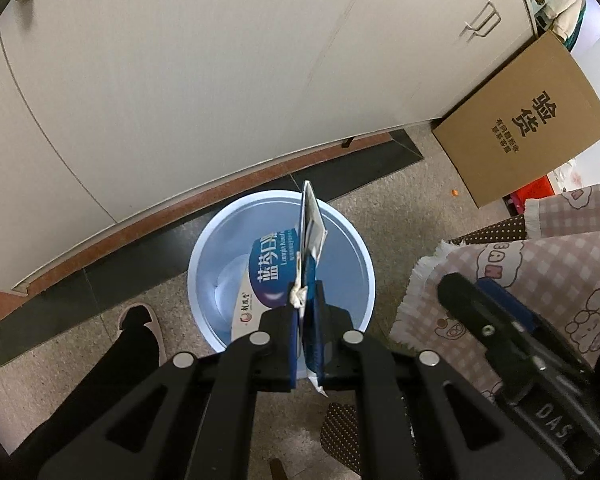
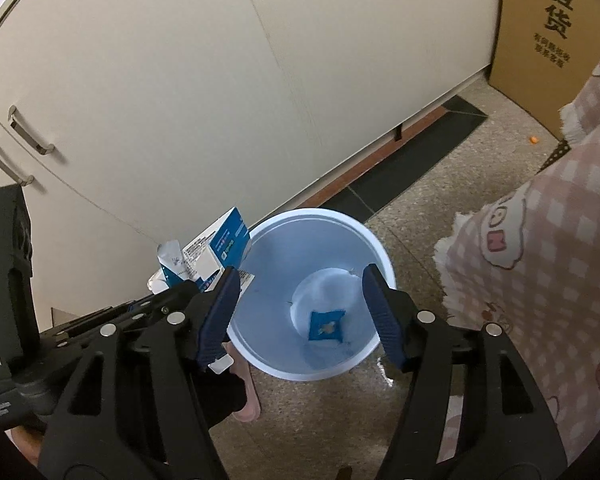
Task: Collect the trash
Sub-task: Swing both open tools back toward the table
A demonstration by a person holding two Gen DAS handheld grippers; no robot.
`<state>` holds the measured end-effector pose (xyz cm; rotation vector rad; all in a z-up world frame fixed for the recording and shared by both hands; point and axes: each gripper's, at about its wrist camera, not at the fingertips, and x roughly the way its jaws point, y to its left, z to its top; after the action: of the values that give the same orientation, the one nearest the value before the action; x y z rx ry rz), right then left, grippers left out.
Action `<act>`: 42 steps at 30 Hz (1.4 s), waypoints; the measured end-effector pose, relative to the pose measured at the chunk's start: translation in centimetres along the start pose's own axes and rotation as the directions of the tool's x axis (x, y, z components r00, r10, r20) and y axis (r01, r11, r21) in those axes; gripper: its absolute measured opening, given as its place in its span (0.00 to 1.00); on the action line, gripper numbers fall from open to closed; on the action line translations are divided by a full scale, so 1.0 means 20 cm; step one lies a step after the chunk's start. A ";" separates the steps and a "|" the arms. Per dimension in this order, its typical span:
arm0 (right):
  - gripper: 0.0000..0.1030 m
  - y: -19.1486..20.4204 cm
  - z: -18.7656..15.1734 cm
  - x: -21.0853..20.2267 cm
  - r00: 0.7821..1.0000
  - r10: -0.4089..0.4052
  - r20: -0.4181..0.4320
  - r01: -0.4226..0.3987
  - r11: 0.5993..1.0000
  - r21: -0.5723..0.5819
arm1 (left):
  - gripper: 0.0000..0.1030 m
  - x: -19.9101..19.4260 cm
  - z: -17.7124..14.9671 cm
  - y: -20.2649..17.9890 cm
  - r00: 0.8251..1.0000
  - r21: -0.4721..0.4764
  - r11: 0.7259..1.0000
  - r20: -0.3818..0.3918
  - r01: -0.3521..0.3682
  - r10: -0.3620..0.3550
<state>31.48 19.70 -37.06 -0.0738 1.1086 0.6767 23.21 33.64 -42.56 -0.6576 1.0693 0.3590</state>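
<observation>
My left gripper pinches a flattened blue-and-white carton above the white bin; my right gripper gapes empty, a blue wrapper on the bin's floor.

The brown cardboard box beside the cabinet bears large black "验货". The blue-white carton above the bucket reads "蓝芩口". The neighbouring claw's body shows "DAS".

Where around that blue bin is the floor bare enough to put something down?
Bare speckled floor lies right of the bin, between it, the cardboard box and the pink checked cloth. Inside, only a small blue packet lies at the bottom. It is crowded on the left: the left gripper holds a flattened carton beside a shoe.
</observation>
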 end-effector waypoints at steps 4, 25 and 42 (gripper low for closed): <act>0.63 -0.02 0.01 -0.07 0.999 -0.030 0.033 0.029 0.999 0.030 | 0.08 0.00 0.01 -0.01 1.000 -0.001 1.000 0.006 0.030 -0.030; 0.63 0.18 0.06 -0.69 0.972 -0.054 0.228 0.059 0.998 -0.018 | 0.58 -0.72 0.01 -0.20 0.962 0.073 0.997 0.274 -0.024 0.003; 0.69 -0.16 -0.25 -1.87 0.815 -0.230 0.532 0.155 0.971 0.181 | 0.64 -1.47 -0.35 -1.06 0.884 0.400 0.903 0.351 0.155 -0.307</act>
<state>19.11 -2.11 -8.74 0.1164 0.5696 0.3988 17.21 14.09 -11.73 -0.3506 0.6185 0.0717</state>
